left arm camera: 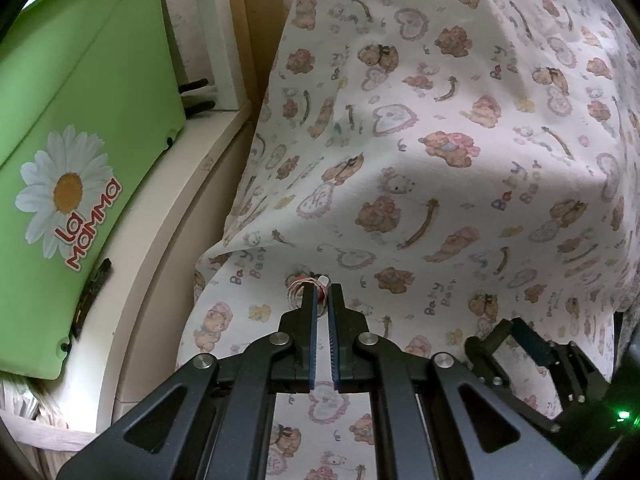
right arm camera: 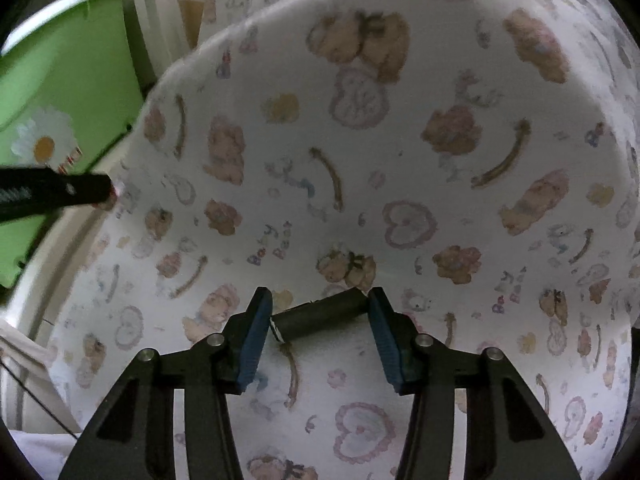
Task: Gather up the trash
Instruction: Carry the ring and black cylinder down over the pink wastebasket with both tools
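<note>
Right gripper [right arm camera: 320, 316] jaws around dark cylinder [right arm camera: 322, 316]; left gripper [left arm camera: 322, 294] pinches wrapper [left arm camera: 316, 283].

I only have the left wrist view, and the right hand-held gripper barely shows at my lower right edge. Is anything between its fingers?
Observer: Yes. A dark cylinder lies crosswise between the fingers of the right hand-held gripper, on the bear-print cloth.
Operator: Is it clamped?
Observer: Its ends sit right at both pads, but I cannot tell whether they press on it.
Operator: Where is my left one from that side?
Observer: The left hand-held gripper comes in from the left edge, in front of the green bin. It is shut on a small scrap, well apart from the cylinder.
</note>
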A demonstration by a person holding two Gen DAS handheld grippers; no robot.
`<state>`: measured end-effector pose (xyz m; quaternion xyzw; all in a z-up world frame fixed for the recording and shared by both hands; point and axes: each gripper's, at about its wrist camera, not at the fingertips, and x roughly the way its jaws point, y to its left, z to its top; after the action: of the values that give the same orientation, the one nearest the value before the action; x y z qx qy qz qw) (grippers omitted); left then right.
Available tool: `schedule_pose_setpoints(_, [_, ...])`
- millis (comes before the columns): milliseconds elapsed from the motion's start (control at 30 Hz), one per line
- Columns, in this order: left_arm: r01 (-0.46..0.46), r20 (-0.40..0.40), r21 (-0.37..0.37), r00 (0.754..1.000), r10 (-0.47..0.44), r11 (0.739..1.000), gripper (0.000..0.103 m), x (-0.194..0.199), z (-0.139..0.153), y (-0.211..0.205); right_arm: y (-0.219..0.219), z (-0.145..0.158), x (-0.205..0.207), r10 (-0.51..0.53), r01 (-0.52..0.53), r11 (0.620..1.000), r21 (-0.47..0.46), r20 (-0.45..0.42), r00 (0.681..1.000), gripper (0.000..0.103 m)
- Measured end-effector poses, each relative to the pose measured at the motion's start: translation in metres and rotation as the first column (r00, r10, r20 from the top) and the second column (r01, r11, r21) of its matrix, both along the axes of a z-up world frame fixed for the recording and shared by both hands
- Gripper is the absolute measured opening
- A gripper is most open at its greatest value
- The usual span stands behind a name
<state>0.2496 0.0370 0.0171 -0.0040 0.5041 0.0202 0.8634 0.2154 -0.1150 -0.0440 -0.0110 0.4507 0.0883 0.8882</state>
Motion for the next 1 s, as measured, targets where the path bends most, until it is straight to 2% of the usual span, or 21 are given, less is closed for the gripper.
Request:
schedule_pose_setpoints(167, [-0.001, 0.001, 0.001, 1.000, 0.001, 1.000, 0.005, -0.001, 0.001, 0.000, -0.014, 0.016, -0.009, 0.011, -0.012, 1.000, 0.023, 0.033, 0.999, 0.052])
schedule_pose_setpoints(533, [0.003, 0.019, -0.025, 1.000, -0.003, 1.000, 0.005, -0.016, 0.009, -0.002, -0.039, 0.033, -0.023, -0.003, 0.002, 1.000, 0.012, 0.042, 0.999, 0.052])
schedule_pose_setpoints(600, [0.007, 0.024, -0.031, 1.000, -0.006, 0.999, 0.005, -0.020, 0.012, -0.004, -0.041, 0.034, -0.026, 0.002, -0.003, 0.999, 0.034, 0.033, 0.999, 0.052])
schedule_pose_setpoints(800, [0.025, 0.043, 0.002, 0.999, -0.026, 1.000, 0.005, -0.035, 0.014, -0.017, -0.054, 0.034, -0.035, 0.015, -0.010, 0.984, 0.179, -0.031, 0.999, 0.052])
schedule_pose_setpoints(1000, [0.030, 0.026, -0.036, 0.999, -0.029, 0.999, 0.005, -0.054, 0.012, -0.024, -0.060, 0.040, -0.052, 0.012, -0.009, 0.984, 0.177, -0.014, 1.000, 0.052])
